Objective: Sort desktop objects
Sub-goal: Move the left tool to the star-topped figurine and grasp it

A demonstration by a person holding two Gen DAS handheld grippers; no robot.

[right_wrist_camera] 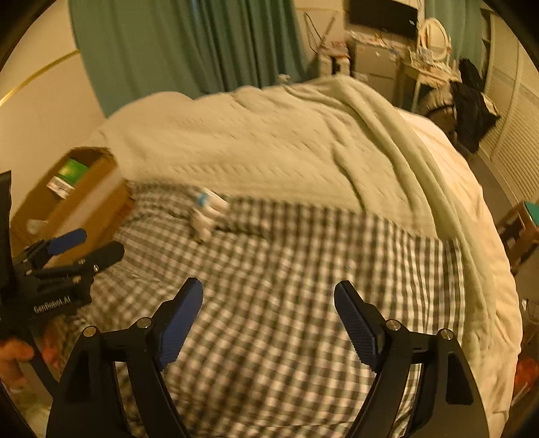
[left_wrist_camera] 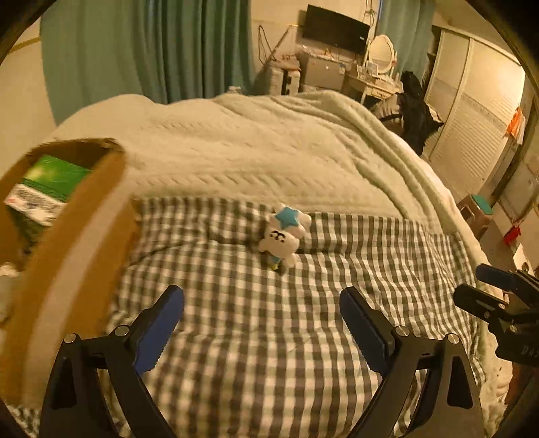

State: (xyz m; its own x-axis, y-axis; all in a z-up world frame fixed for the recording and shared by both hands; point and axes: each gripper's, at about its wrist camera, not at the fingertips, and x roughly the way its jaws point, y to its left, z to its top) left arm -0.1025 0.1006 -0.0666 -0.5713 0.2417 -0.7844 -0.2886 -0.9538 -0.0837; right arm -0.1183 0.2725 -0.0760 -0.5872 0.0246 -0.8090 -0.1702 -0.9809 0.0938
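A small white plush toy (left_wrist_camera: 281,236) with a blue star lies on the checked sheet (left_wrist_camera: 256,337), ahead of my left gripper (left_wrist_camera: 261,303), which is open and empty above the sheet. The toy shows blurred in the right wrist view (right_wrist_camera: 206,212), far ahead and left of my right gripper (right_wrist_camera: 268,300), which is open and empty. A cardboard box (left_wrist_camera: 67,256) stands at the left on the bed with a green packet (left_wrist_camera: 50,185) inside; it also shows in the right wrist view (right_wrist_camera: 84,198). The right gripper (left_wrist_camera: 485,289) shows at the left view's right edge; the left gripper (right_wrist_camera: 84,246) at the right view's left.
A pale knitted blanket (left_wrist_camera: 269,145) covers the far half of the bed. Green curtains (left_wrist_camera: 151,50) hang behind. A dressing table with a mirror (left_wrist_camera: 380,54), a monitor (left_wrist_camera: 333,28) and a slatted wardrobe (left_wrist_camera: 471,128) stand at the far right. A small stool (left_wrist_camera: 478,209) stands beside the bed.
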